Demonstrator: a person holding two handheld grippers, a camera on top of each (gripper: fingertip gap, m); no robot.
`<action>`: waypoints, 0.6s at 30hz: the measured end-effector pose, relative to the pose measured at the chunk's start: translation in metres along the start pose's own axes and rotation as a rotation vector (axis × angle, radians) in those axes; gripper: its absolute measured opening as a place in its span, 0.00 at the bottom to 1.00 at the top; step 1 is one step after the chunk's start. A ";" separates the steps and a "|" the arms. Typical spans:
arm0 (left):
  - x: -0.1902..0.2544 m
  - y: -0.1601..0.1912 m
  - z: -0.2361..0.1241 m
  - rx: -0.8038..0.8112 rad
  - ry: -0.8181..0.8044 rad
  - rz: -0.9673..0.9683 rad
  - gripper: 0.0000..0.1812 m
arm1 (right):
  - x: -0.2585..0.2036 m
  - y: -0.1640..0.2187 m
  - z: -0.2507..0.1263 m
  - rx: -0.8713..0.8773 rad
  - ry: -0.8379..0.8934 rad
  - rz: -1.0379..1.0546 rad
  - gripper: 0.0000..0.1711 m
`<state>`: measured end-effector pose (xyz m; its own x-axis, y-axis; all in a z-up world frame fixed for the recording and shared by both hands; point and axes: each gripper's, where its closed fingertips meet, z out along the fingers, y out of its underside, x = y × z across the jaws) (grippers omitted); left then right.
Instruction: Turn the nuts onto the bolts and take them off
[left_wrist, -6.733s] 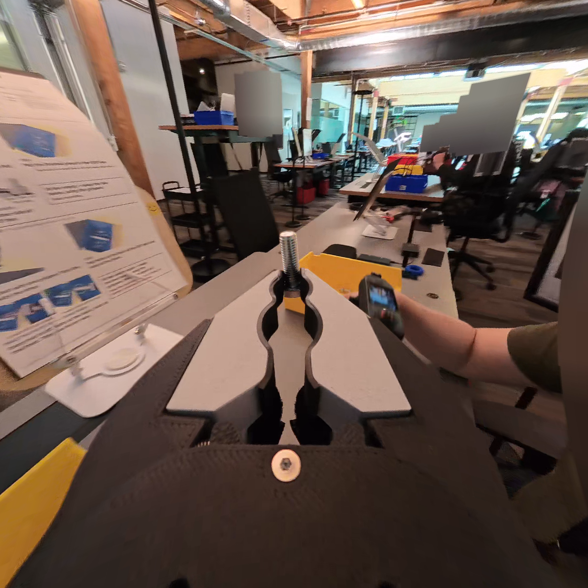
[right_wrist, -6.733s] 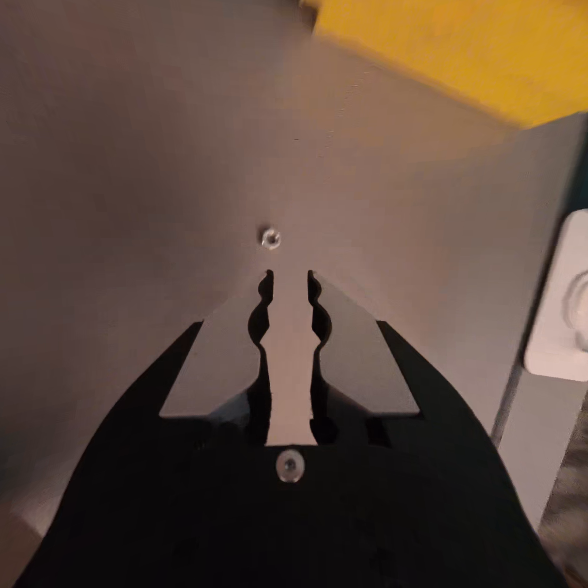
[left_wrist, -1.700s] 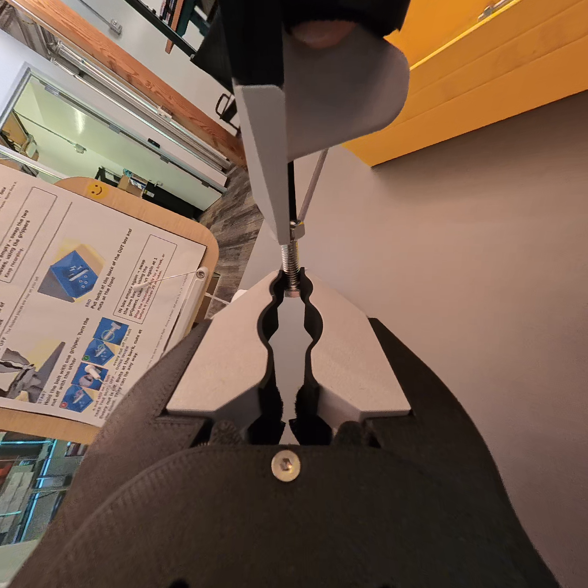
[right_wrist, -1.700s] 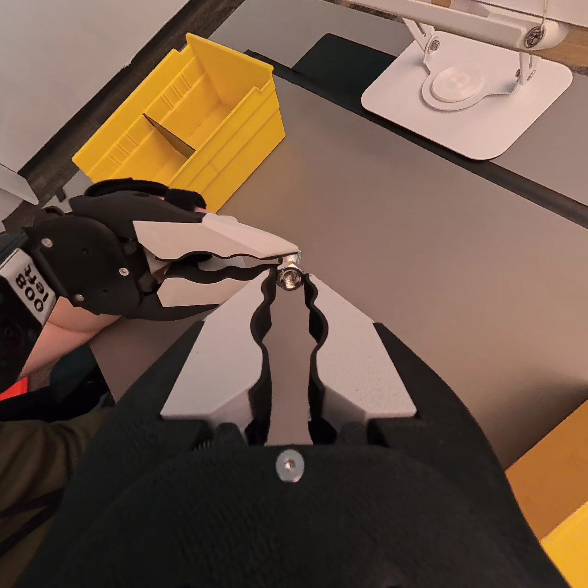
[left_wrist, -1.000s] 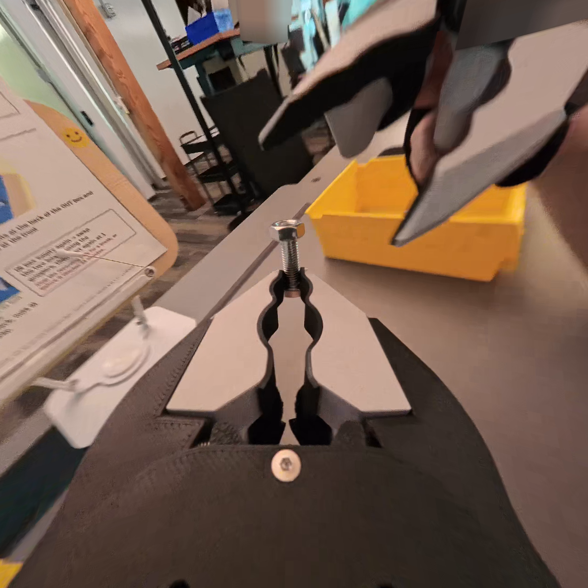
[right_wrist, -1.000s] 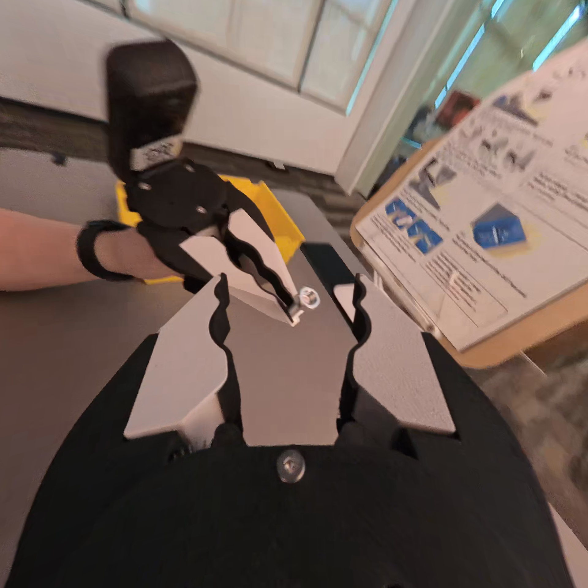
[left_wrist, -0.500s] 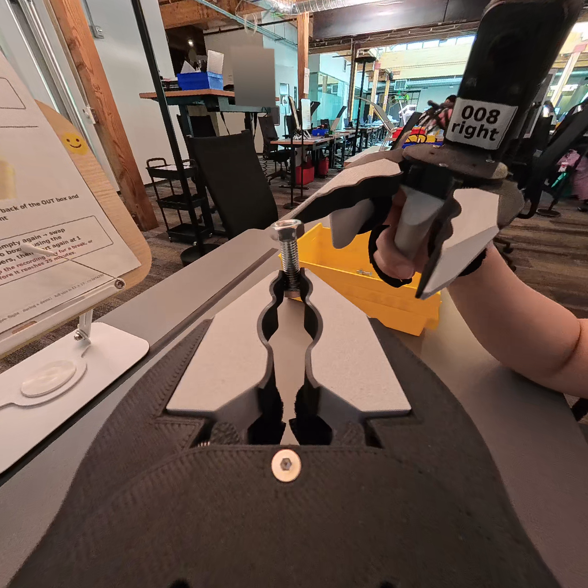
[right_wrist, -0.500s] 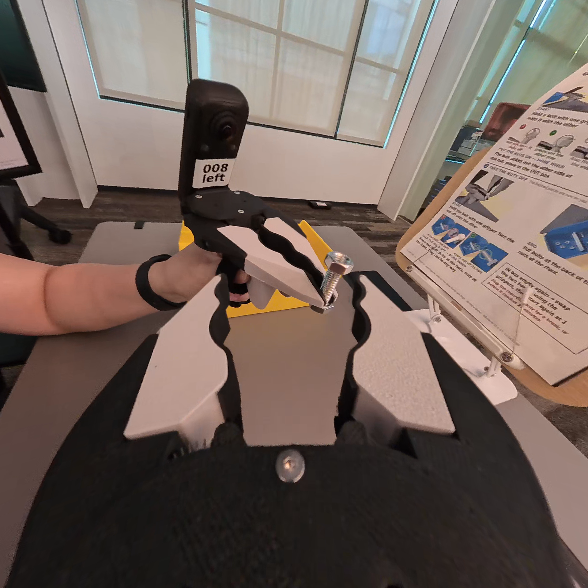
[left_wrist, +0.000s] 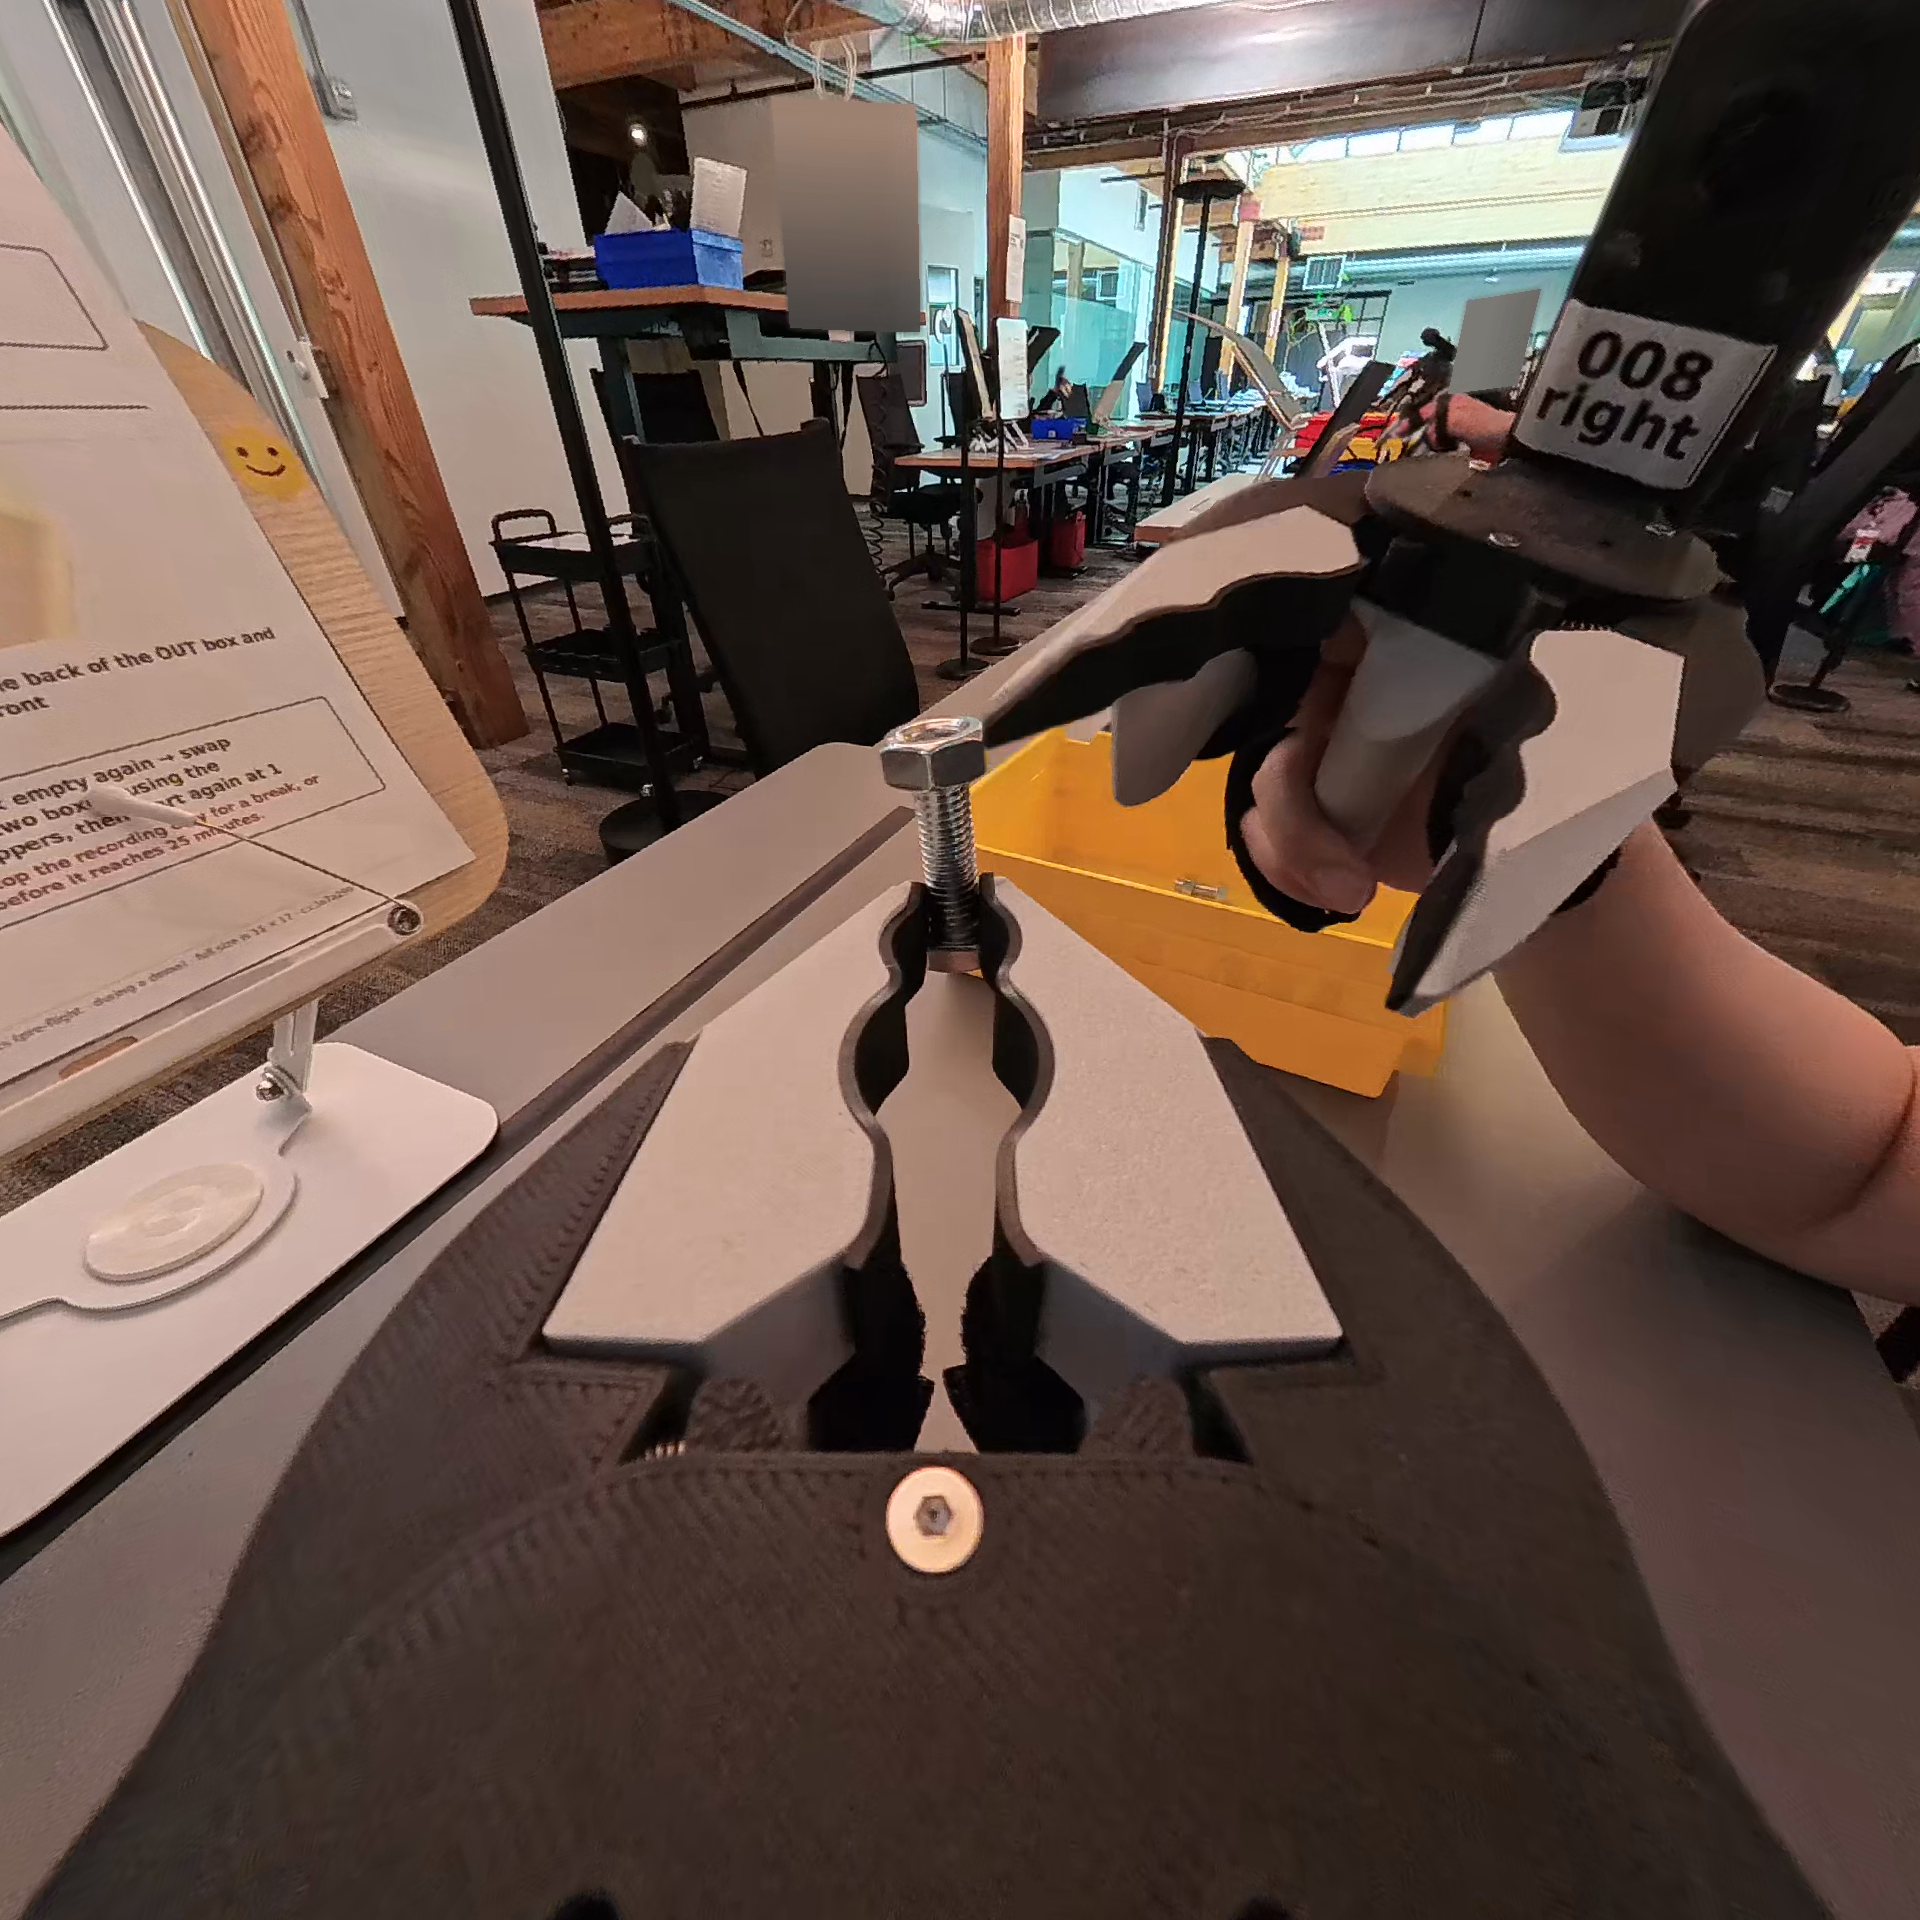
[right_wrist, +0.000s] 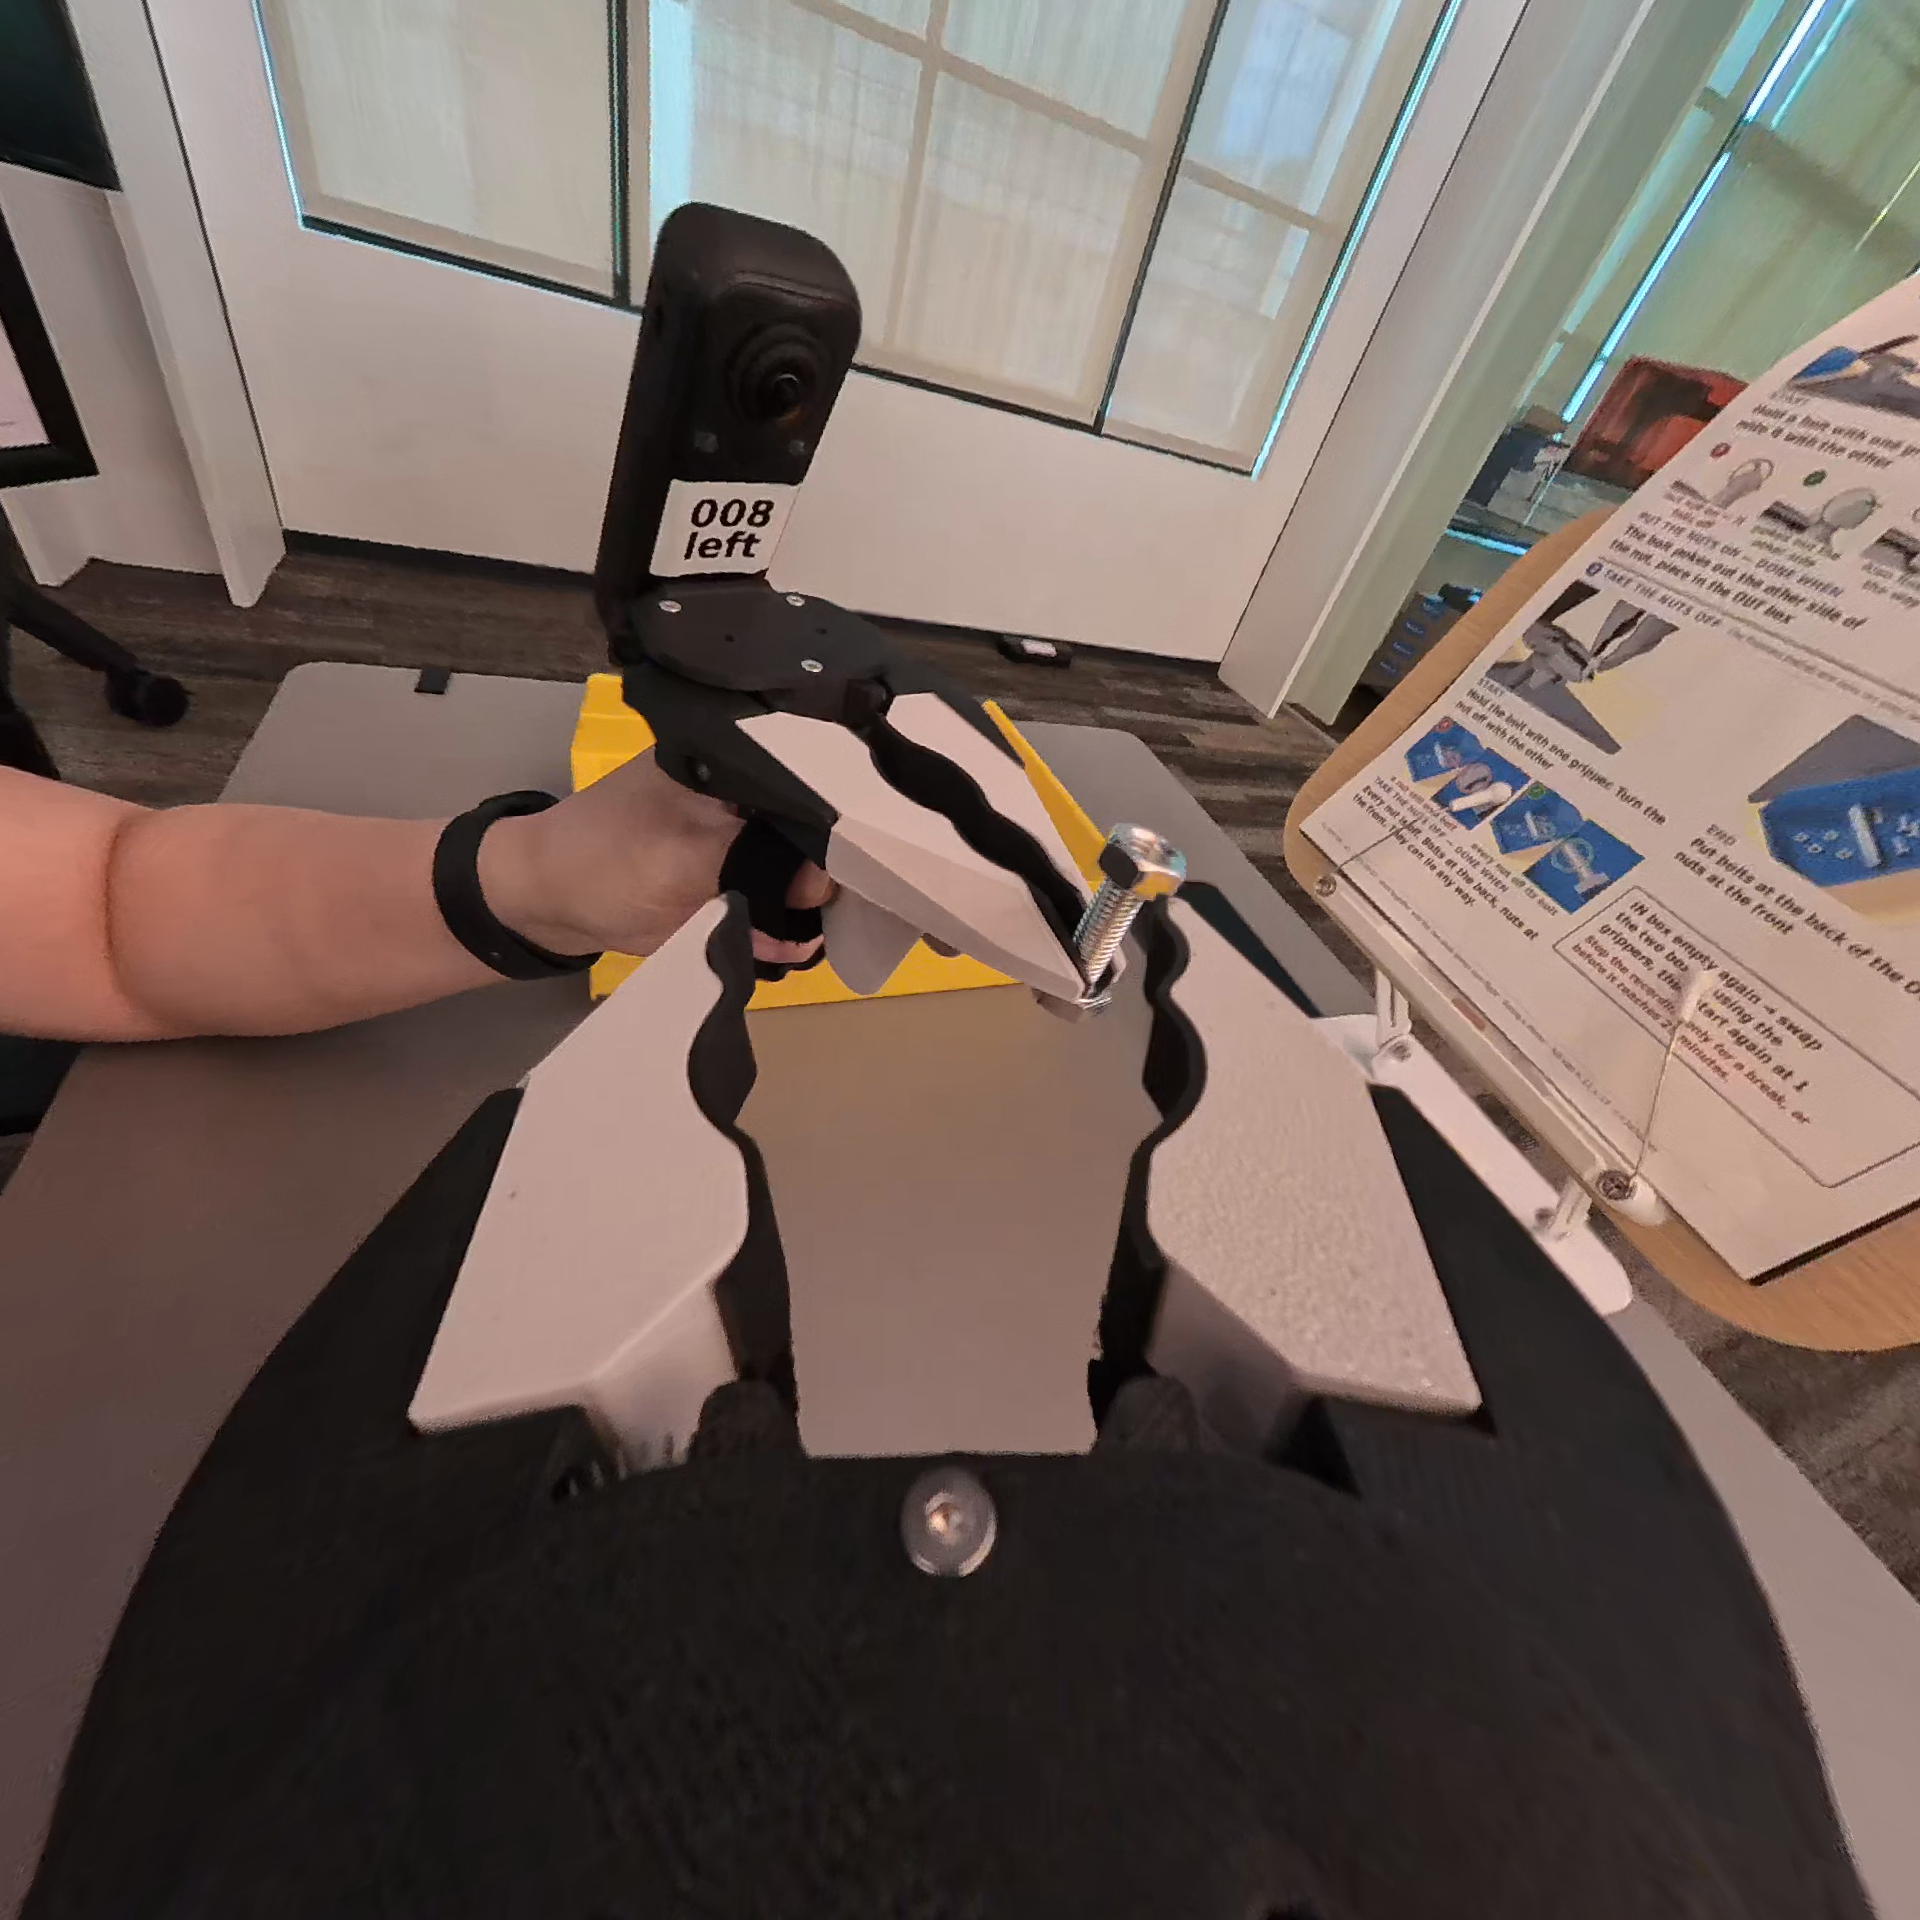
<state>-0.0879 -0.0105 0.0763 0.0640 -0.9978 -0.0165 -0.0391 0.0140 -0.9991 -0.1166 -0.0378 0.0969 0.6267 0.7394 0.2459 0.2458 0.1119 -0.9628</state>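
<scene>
Change: right gripper (right_wrist: 940, 977) has let go of the nut (left_wrist: 930, 752), jaws now wide.
Left gripper (left_wrist: 951, 940): clamped on upright bolt (left_wrist: 948, 857), above the table's (left_wrist: 1714, 1455) middle.
Meaning: nut sits at the bolt's tip, barely started; more turns needed.

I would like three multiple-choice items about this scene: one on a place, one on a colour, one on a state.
1. Where is the nut?
A. at the bolt's top end
B. on the table
C. in the bin

2. What colour is the bin behind the bolt?
A. blue
B. yellow
C. red

3. How is the right gripper?
A. shut on the nut
B. shut on the bolt
C. open, holding nothing

Key: 1 A, the nut sits atop the upright bolt that the left gripper clamps; 2 B, its walls are plainly yellow; 3 C, its fingers stand wide apart.
</scene>
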 end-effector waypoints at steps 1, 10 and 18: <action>0.001 0.000 0.000 0.000 0.002 0.001 0.04 | 0.003 -0.001 0.000 0.008 0.017 -0.004 0.44; 0.002 0.002 0.002 -0.015 0.002 0.014 0.04 | -0.004 0.004 0.003 -0.035 -0.001 -0.027 0.50; 0.004 0.004 0.004 -0.023 0.008 0.018 0.04 | -0.001 0.004 0.003 -0.035 0.021 -0.030 0.51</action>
<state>-0.0843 -0.0138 0.0718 0.0549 -0.9979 -0.0342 -0.0634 0.0307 -0.9975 -0.1190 -0.0360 0.0926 0.6343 0.7217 0.2771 0.2900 0.1101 -0.9507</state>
